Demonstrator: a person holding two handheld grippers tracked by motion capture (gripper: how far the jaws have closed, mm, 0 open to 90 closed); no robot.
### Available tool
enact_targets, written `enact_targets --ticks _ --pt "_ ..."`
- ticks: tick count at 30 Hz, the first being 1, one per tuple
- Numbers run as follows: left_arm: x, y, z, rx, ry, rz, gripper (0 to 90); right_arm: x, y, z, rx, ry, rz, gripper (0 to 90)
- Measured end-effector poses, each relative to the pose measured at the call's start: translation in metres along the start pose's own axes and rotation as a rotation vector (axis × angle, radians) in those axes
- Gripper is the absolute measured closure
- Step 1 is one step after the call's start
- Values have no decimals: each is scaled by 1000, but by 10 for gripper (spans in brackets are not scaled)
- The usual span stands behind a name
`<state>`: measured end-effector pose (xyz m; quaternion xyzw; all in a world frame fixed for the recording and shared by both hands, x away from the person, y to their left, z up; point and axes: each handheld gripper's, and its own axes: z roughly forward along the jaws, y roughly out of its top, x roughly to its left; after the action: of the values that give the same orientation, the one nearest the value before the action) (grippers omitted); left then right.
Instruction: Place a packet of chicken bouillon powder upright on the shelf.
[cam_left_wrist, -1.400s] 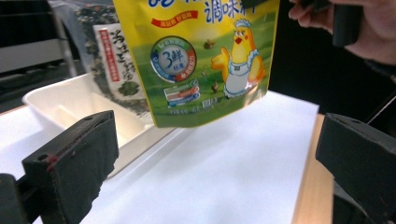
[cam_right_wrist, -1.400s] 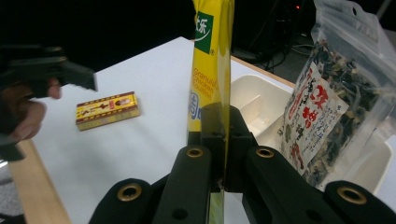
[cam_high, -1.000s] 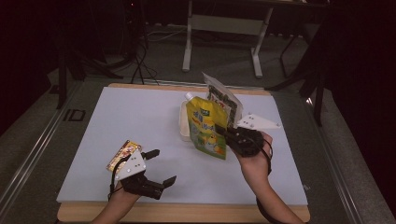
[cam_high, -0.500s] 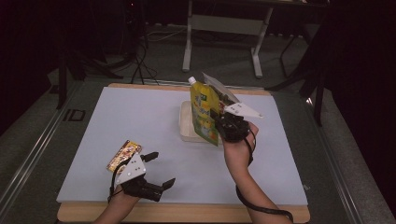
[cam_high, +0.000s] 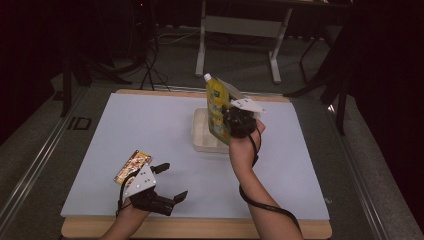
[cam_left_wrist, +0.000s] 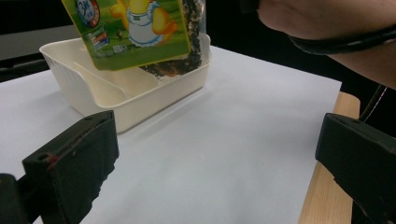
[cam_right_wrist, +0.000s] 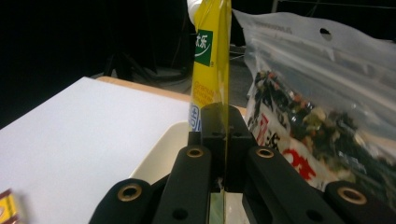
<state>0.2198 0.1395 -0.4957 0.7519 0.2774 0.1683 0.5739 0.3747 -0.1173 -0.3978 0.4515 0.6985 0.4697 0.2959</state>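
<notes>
Two tools, right tool (cam_right_wrist: 223, 154) clamped on yellow spouted pouch (cam_right_wrist: 211, 65) with green label, left tool (cam_high: 172, 181) jaws apart

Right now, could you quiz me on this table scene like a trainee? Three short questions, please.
1. True or false: the right gripper is shut on the yellow pouch.
2. What stands in the tray behind that pouch: A) a clear bag of dried mix, B) a mug?
3. Are the left gripper jaws open or shut?

Key: 1 true; 2 A; 3 open, with nothing between them.
</notes>
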Motion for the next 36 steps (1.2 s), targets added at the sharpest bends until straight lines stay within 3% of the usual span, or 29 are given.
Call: enact_targets --ticks 8,14,18,26,36 --pt "0 -2 2 8 -3 0 0 2 3 22 9 -23 44 900" --pt "1 -2 1 6 -3 1 0 8 -4 36 25 -13 67 900" --pt "3 -3 1 8 -2 -5 0 11 -8 40 34 28 112 900" --pt "2 -2 0 4 -3 -2 0 15 -14 44 45 60 145 900" --pt "2 -3 1 11 -7 0 0 8 -27 41 36 80 122 900"
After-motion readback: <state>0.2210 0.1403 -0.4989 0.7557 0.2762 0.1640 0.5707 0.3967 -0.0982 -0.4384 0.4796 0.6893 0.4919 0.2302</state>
